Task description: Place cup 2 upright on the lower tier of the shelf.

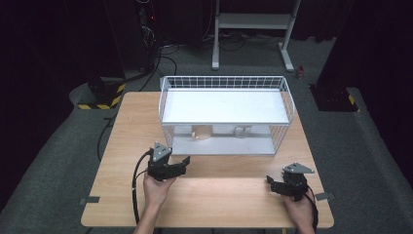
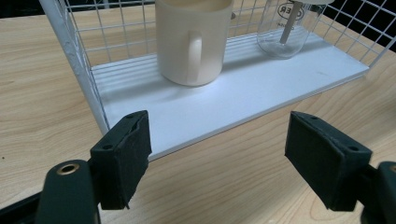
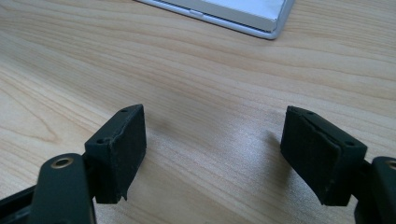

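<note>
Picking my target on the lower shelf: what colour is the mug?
The mug is cream, plain with no pattern; it shows best in the left gripper view.

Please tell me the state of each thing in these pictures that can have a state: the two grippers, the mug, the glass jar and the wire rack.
left gripper: open, nothing between the jaws, pointed at the mug.
right gripper: open, empty, over bare table.
mug: upright on the rack's lower shelf, handle toward the left gripper.
glass jar: upright on the same shelf, a stick inside.
wire rack: standing on the table, top shelf bare.
</note>
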Demonstrator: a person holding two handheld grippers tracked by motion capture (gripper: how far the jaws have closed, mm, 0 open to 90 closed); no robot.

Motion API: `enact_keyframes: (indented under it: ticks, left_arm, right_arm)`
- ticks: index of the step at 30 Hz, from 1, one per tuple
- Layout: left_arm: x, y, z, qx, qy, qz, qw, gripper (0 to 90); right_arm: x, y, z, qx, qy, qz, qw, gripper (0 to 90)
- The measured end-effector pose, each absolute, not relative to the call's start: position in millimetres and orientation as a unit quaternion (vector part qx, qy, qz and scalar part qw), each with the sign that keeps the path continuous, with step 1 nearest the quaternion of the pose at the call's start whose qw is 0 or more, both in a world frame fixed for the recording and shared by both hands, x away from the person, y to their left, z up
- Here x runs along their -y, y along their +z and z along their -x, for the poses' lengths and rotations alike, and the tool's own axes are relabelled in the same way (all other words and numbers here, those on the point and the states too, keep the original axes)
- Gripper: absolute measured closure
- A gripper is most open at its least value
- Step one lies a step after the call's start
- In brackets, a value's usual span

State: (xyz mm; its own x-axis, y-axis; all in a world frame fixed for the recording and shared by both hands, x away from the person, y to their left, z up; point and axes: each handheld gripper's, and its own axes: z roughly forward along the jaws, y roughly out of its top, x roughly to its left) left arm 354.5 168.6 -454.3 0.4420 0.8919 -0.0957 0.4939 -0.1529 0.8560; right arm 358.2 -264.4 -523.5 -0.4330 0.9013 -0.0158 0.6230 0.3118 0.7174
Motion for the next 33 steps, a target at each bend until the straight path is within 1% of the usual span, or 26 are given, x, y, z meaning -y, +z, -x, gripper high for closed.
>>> enact_keyframes:
  ticks: [33]
  left_arm:
    - [-191.1, -461.3, -337.4, -0.494, 0.229, -0.716, 0.437, 22.3]
  right_arm:
    - [264.4, -523.5, -358.2, -0.782, 0.326, -0.487, 0.214, 22.8]
